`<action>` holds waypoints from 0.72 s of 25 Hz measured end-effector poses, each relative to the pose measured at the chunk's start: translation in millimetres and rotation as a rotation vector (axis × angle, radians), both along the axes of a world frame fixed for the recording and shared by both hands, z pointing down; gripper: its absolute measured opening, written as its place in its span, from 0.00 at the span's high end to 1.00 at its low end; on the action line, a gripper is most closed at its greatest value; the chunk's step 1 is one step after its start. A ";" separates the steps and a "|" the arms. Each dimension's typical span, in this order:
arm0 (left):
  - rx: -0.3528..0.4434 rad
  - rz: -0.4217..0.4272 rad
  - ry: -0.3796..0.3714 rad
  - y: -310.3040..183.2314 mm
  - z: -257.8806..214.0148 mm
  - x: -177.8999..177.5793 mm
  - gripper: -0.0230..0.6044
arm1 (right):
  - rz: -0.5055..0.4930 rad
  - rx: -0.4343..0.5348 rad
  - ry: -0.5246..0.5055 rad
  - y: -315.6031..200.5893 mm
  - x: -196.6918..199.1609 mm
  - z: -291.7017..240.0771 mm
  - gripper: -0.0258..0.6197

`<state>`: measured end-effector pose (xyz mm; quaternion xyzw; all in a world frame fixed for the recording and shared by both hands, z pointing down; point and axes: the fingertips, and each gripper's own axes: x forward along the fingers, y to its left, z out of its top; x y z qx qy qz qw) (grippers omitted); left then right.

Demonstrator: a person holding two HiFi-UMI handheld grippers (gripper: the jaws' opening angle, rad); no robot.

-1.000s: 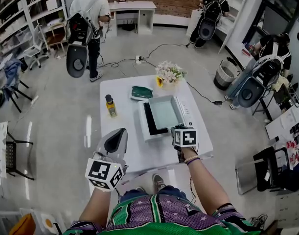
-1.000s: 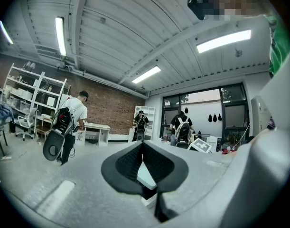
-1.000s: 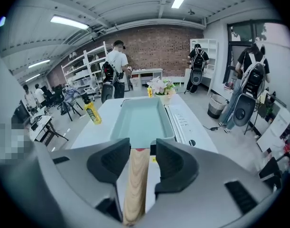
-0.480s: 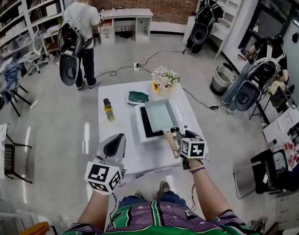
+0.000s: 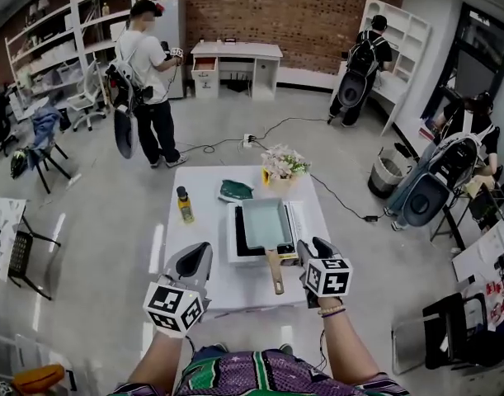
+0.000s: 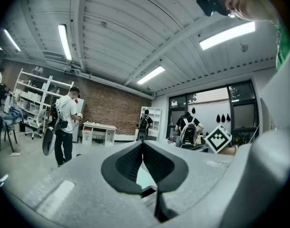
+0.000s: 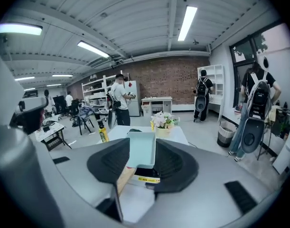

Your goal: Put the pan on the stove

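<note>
A mint-green rectangular pan (image 5: 266, 223) sits on the white stove (image 5: 233, 246) in the middle of the table, its wooden handle (image 5: 274, 272) pointing toward me. In the right gripper view the pan (image 7: 141, 148) shows between the jaws, with the handle (image 7: 125, 177) low beside the left jaw. My right gripper (image 5: 312, 251) is open just right of the handle, apart from it. At the table's front left my left gripper (image 5: 200, 256) is shut on nothing; its pads (image 6: 135, 158) meet at the tip.
A yellow oil bottle (image 5: 186, 205) stands at the table's left. A green cloth (image 5: 235, 190) and a flower pot (image 5: 282, 165) lie behind the stove. The white table (image 5: 198, 246) ends just before the grippers. People with backpacks stand around the room; cables cross the floor.
The right gripper has come off the pan handle and drawn back to the right. The pan now rests square on the stove. The left gripper barely moved.
</note>
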<state>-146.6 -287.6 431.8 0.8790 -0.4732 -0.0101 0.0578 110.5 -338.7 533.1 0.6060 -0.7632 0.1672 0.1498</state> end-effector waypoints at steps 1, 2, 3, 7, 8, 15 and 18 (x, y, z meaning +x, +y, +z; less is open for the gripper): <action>-0.009 -0.007 0.006 0.4 0.5 5.6 0.94 | -0.019 0.018 0.004 0.9 2.5 -8.2 0.70; -0.019 -0.010 0.017 1.0 0.1 11.0 0.94 | -0.037 0.035 0.009 2.3 4.9 -16.2 0.70; -0.029 -0.012 0.032 1.4 -1.1 16.2 0.94 | -0.052 0.052 0.013 3.6 7.6 -24.1 0.70; -0.021 -0.026 0.032 0.1 -11.6 34.7 0.94 | -0.097 0.114 0.003 7.0 17.8 -51.9 0.70; -0.010 -0.032 0.018 -0.2 -14.9 38.5 0.94 | -0.107 0.128 -0.001 8.4 19.4 -58.1 0.70; 0.055 -0.057 -0.055 0.5 -39.0 58.6 0.94 | -0.157 0.237 0.008 22.8 25.9 -100.3 0.70; 0.075 -0.053 -0.063 3.0 -50.9 65.0 0.94 | -0.165 0.275 -0.005 29.2 25.7 -116.9 0.70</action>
